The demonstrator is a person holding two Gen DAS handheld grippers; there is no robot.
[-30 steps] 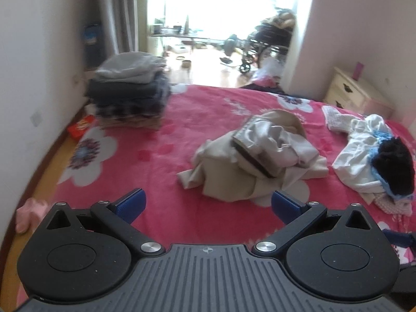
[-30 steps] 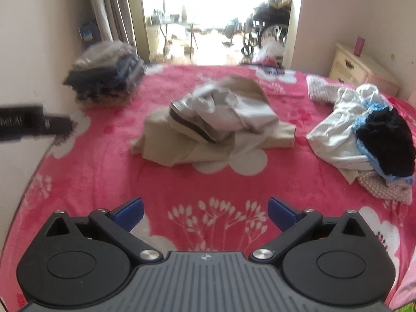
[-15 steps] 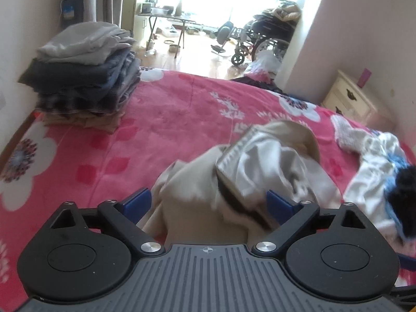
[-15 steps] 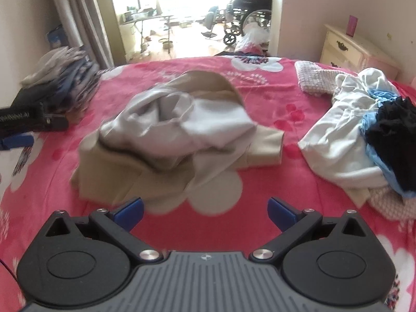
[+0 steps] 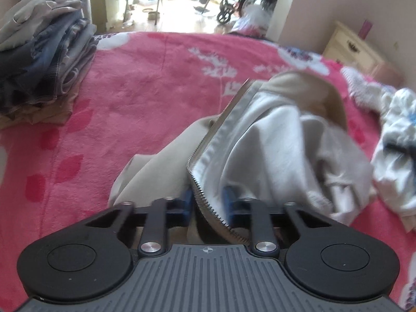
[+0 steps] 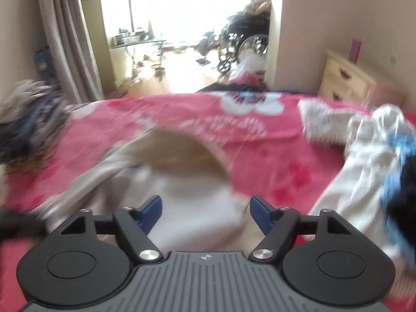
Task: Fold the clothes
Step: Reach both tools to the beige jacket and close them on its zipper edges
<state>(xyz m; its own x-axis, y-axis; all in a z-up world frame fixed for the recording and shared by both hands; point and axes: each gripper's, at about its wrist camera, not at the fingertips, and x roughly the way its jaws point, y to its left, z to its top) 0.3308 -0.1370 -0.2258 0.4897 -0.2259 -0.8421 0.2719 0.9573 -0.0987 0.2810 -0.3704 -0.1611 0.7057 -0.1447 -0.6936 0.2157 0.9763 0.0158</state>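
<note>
Both grippers work the beige jacket (image 5: 273,140) mid-bed: left gripper (image 5: 206,202) closing on its zipper edge (image 5: 208,202) — right gripper (image 6: 205,212) closing, cloth between but unpinched. Each should bite only one layer before lifting.

No words, labels, brand names or numbers can be read in either view; both are too blurred for lettering.

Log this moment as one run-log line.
stage: grasping beige jacket | left gripper: closing on jacket's zipper edge | right gripper: closing, jacket fabric between jaws, not pinched | folded stack: untouched
</note>
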